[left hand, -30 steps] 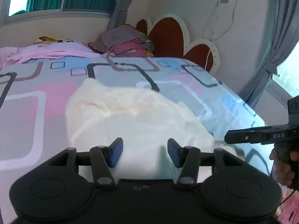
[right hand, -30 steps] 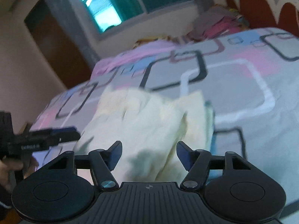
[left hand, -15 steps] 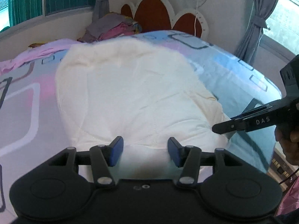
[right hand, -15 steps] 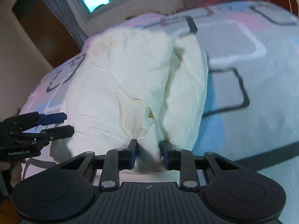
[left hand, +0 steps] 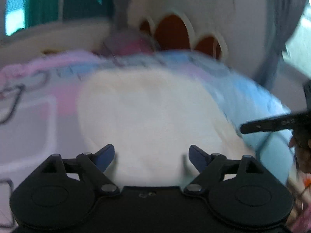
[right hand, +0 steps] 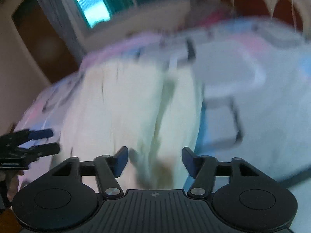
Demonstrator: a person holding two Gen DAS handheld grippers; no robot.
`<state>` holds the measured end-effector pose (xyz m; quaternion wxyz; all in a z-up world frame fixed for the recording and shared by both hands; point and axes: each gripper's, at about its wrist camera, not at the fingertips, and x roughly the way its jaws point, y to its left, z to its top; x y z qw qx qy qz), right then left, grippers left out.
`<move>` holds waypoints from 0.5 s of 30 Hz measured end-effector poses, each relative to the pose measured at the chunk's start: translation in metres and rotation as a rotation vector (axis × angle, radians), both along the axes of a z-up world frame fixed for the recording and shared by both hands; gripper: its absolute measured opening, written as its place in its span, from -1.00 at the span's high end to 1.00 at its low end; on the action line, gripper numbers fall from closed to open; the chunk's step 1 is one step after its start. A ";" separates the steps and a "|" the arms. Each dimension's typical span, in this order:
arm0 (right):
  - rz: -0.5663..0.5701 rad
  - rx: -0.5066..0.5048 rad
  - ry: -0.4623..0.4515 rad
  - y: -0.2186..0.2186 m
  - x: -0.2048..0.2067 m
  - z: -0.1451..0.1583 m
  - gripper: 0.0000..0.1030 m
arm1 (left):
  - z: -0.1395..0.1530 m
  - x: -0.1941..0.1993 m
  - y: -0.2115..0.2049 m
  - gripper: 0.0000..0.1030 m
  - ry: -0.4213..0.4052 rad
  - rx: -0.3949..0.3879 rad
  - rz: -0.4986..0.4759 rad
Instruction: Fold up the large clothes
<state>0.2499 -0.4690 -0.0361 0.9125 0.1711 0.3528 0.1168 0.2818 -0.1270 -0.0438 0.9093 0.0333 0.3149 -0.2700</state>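
Both grippers are opening: half a second back the right gripper (right hand: 154, 160) was pinching the near edge of the cream garment (left hand: 153, 116), and its jaws are now standing apart with cloth lying between them but not pressed. Likewise the left gripper (left hand: 150, 155) is spreading wider, released, with nothing clamped. Both views are blurring. The cream garment is lying on the patterned bedsheet (left hand: 35, 120), directly ahead of and below both sets of fingers, its near edge just under the fingertips. Its long axis is running away from the tongs toward the headboard (left hand: 173, 33), with a lengthwise crease visible in the right wrist view. Neither hand is clearly nearer; the right is facing the creased side, so the coming grasp is probably turning on that edge.
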 end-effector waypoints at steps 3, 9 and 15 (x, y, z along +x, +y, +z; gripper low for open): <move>0.006 -0.047 -0.074 0.009 0.035 0.030 -0.16 | 0.020 0.042 0.009 -0.17 -0.037 -0.046 0.057; 0.065 -0.102 -0.095 0.062 0.118 0.042 0.08 | 0.029 0.121 -0.021 -0.16 0.013 -0.107 0.077; 0.059 -0.201 0.052 0.085 0.163 -0.007 0.12 | -0.009 0.145 -0.061 -0.15 0.125 -0.020 0.054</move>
